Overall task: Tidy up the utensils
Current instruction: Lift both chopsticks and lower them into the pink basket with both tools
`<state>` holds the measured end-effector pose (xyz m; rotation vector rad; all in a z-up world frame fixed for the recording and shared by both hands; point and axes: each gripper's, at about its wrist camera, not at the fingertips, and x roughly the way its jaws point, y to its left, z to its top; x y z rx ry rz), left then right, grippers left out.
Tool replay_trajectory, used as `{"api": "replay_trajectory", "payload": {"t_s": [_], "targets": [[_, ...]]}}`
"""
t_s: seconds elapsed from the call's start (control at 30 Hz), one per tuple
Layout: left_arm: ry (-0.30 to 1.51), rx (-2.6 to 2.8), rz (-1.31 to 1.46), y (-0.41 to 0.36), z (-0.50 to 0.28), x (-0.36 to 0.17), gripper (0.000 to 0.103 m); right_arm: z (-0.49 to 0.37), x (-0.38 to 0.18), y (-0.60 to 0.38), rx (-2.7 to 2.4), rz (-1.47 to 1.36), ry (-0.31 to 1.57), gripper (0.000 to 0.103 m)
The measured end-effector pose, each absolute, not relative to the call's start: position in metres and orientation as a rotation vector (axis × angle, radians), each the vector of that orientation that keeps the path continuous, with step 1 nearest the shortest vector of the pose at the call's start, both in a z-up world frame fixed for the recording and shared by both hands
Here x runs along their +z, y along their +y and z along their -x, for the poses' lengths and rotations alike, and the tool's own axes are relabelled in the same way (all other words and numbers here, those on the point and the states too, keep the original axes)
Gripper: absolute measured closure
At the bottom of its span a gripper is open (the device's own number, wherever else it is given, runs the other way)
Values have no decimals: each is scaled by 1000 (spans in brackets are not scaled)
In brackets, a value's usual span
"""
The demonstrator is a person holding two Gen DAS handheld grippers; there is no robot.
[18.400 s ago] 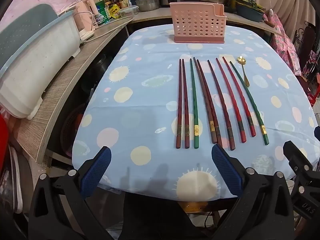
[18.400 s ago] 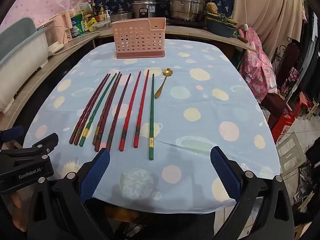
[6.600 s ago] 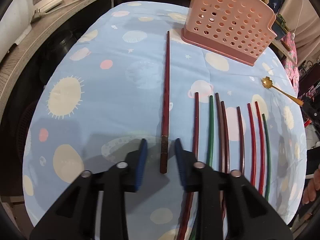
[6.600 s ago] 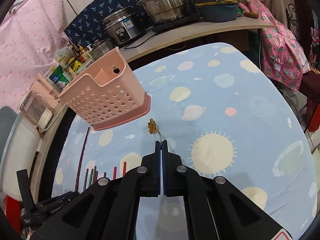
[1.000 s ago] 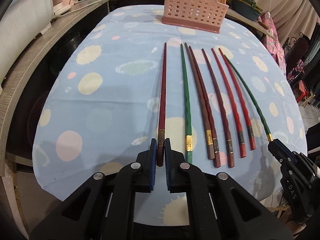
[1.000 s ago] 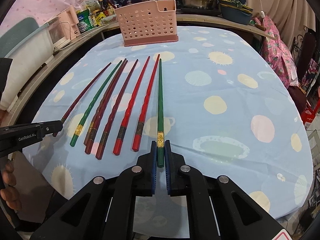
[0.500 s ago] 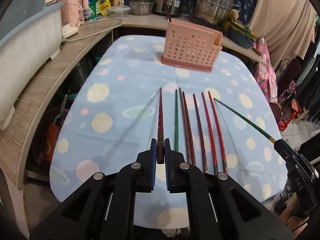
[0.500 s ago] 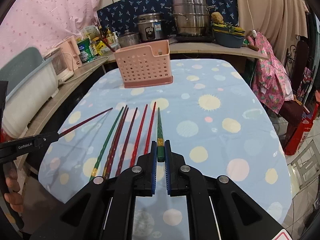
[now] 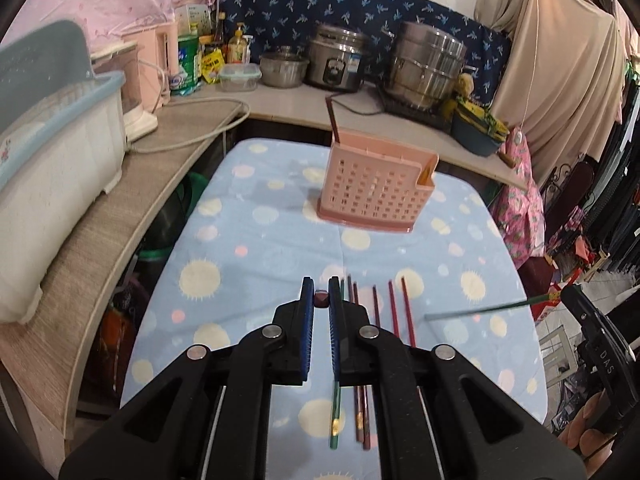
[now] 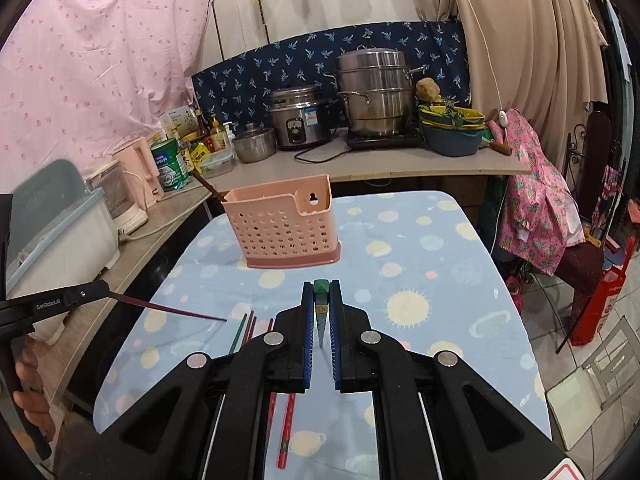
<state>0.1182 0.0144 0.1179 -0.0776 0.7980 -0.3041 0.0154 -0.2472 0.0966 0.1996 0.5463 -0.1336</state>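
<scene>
Two tongs closed, each gripping chopstick: left tongs dark red chopstick, right tongs green chopstick. Pink holder straight ahead, upper centre of frame; both sticks' long axes crosswise.

Table – covered by a pale blue cloth printed with suns, planets and dots. Pink perforated utensil basket stands upright on the far half, near the far edge, with one dark chopstick leaning out of its left end. On the near half a row of chopsticks lies lengthwise, side by side – one green chopstick on the left, dark brown chopsticks next, red chopsticks on the right. The row's middle is hidden behind the claw bodies.
</scene>
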Motion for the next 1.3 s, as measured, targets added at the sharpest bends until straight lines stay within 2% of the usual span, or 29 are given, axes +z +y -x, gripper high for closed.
{"api": "replay_trajectory", "payload": {"t_s": [0.43, 0.8, 1.03, 1.3], "targets": [[652, -336, 129, -1, -188, 201, 96, -75, 160, -267, -101, -247, 419, 96], [490, -335, 156, -36, -253, 281, 96, -166, 229, -274, -67, -257, 298, 96], [476, -307, 124, -58, -293, 282, 96, -226, 243, -274, -64, -261, 280, 96], [574, -294, 97, -73, -328, 233, 96, -269, 193, -275, -75, -255, 388, 96]]}}
